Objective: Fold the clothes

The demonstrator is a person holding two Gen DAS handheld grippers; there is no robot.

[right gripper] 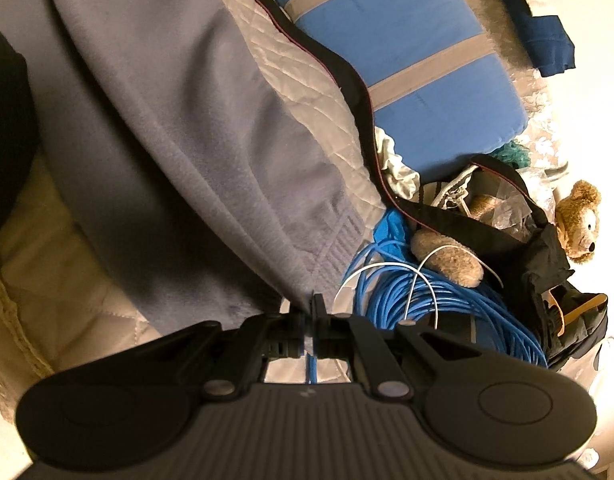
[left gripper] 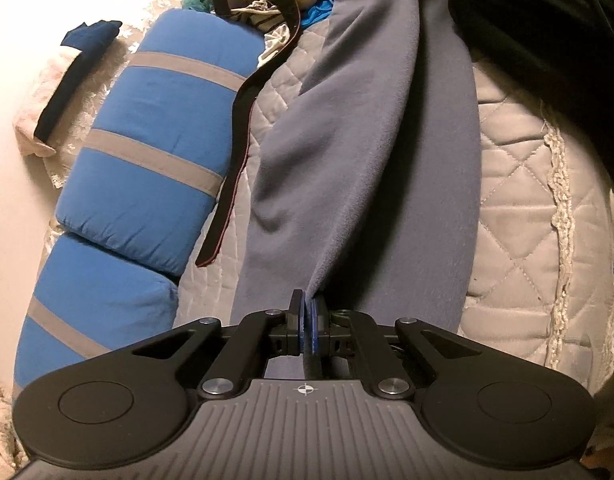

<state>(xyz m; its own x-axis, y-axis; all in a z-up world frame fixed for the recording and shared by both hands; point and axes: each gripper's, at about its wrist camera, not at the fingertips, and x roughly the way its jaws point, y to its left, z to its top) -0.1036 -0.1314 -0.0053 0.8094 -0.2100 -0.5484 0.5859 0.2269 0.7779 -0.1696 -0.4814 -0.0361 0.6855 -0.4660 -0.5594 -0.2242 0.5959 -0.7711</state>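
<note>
The trousers (left gripper: pixel 371 152) lay lengthwise on the bed (left gripper: pixel 515 184), a pillow (left gripper: pixel 159 152) to their left, with a cable coil (right gripper: pixel 427 300) beside the teddy bear (right gripper: pixel 579 220).

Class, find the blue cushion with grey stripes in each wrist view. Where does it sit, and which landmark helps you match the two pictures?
Left wrist view: blue cushion at left, beside the grey garment.
Right wrist view: blue cushion at upper right.
Shared landmark: the black strap lying alongside its edge.
</note>
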